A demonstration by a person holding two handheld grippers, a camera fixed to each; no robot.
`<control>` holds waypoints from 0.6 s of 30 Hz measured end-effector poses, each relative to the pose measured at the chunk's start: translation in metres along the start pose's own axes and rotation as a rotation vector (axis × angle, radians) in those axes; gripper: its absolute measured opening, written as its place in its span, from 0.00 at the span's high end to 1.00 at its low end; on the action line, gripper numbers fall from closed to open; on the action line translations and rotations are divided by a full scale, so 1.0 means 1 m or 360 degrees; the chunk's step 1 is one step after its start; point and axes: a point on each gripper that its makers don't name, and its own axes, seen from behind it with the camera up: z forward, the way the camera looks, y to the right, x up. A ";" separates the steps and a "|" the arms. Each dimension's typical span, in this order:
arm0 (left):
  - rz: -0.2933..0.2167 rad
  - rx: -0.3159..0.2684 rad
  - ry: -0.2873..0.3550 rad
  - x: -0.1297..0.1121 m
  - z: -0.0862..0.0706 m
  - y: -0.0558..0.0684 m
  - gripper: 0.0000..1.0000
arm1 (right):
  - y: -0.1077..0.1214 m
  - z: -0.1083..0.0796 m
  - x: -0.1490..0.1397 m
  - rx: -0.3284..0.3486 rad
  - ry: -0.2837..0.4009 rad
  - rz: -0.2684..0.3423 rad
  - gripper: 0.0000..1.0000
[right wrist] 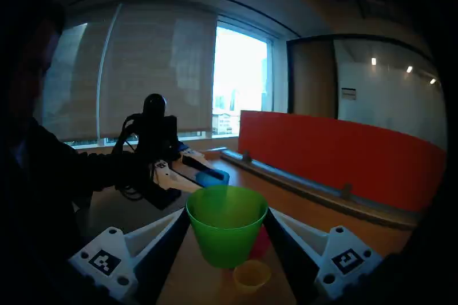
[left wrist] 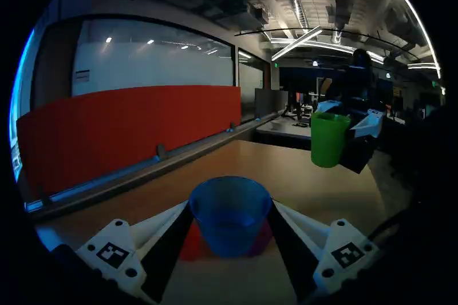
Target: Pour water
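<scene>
My left gripper (left wrist: 230,213) is shut on a translucent blue cup (left wrist: 230,222), held upright just above the wooden table (left wrist: 297,173). I cannot tell whether it holds water. In the left gripper view the green cup (left wrist: 329,139) hangs upright at the right, carried by the right gripper (left wrist: 355,127). My right gripper (right wrist: 227,219) is shut on that green cup (right wrist: 226,230), whose mouth faces up. A small yellow cup (right wrist: 252,275) stands on the table just below it. Farther off, the left gripper (right wrist: 189,176) holds the blue cup (right wrist: 210,178) in a person's hand.
A red partition (left wrist: 131,127) with a metal rail (left wrist: 172,159) runs along the table's far side, seen also as the red partition (right wrist: 343,156). A person's dark sleeve (right wrist: 51,179) fills the left of the right gripper view. Desks stand beyond the table's end.
</scene>
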 end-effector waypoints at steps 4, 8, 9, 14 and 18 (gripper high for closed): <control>-0.0005 0.0001 0.0050 0.010 -0.006 0.003 0.13 | -0.002 0.001 0.001 0.0003 -0.0002 -0.0001 0.07; -0.0019 -0.0016 0.0114 0.021 -0.012 0.009 0.13 | -0.004 0.002 0.002 0.0005 -0.0004 -0.0005 0.07; -0.0022 -0.0019 0.0129 0.024 -0.013 0.010 0.13 | -0.004 0.002 0.002 0.0006 -0.0004 -0.0005 0.07; -0.0026 -0.0015 0.0196 0.037 -0.018 0.011 0.14 | -0.006 0.004 0.000 0.0015 -0.0004 -0.0003 0.07; -0.0013 -0.0007 0.0215 0.041 -0.021 0.011 0.14 | -0.007 0.005 -0.002 0.0022 -0.0004 0.0000 0.08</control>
